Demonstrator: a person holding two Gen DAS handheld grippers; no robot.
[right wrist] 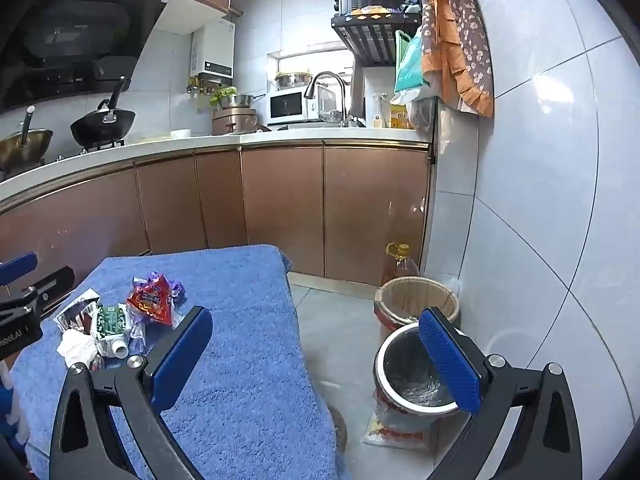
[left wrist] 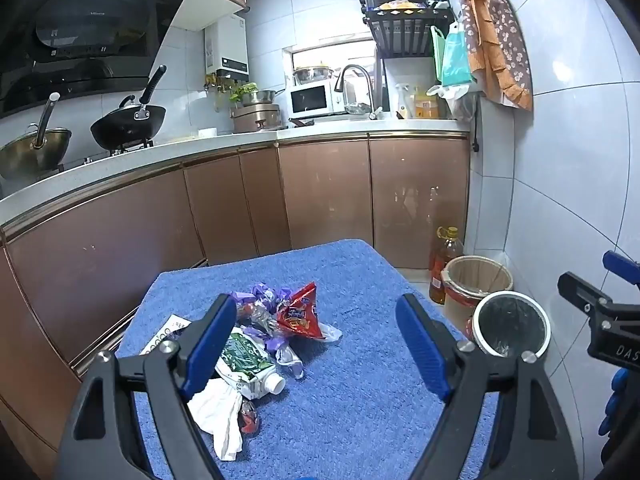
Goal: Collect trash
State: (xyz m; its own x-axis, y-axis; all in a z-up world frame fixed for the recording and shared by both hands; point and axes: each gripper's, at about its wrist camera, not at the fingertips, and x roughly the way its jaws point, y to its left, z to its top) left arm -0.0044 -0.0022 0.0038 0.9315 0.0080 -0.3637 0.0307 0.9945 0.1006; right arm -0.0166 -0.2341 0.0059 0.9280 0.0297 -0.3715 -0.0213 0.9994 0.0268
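Blue terry towel [left wrist: 360,380] covers the small table beneath both tools. The left gripper [left wrist: 320,340] hangs over it with its blue-padded jaws spread wide and nothing between them; the trash pile sits just ahead of and partly behind its left finger: a red snack wrapper [left wrist: 300,314], purple wrappers [left wrist: 264,294], a crushed green-and-white carton [left wrist: 248,360] with a white spout, and a crumpled white tissue [left wrist: 220,412] nearest the camera. The right gripper [right wrist: 320,352] is likewise fully open and empty, its left finger over the towel's right portion and its right finger in front of the white-rimmed, bag-lined trash bin [right wrist: 416,376] on the floor. Beyond that bin stands a tan bucket [right wrist: 416,300], then a cooking-oil bottle [right wrist: 400,264] against the brown cabinets [right wrist: 280,200].
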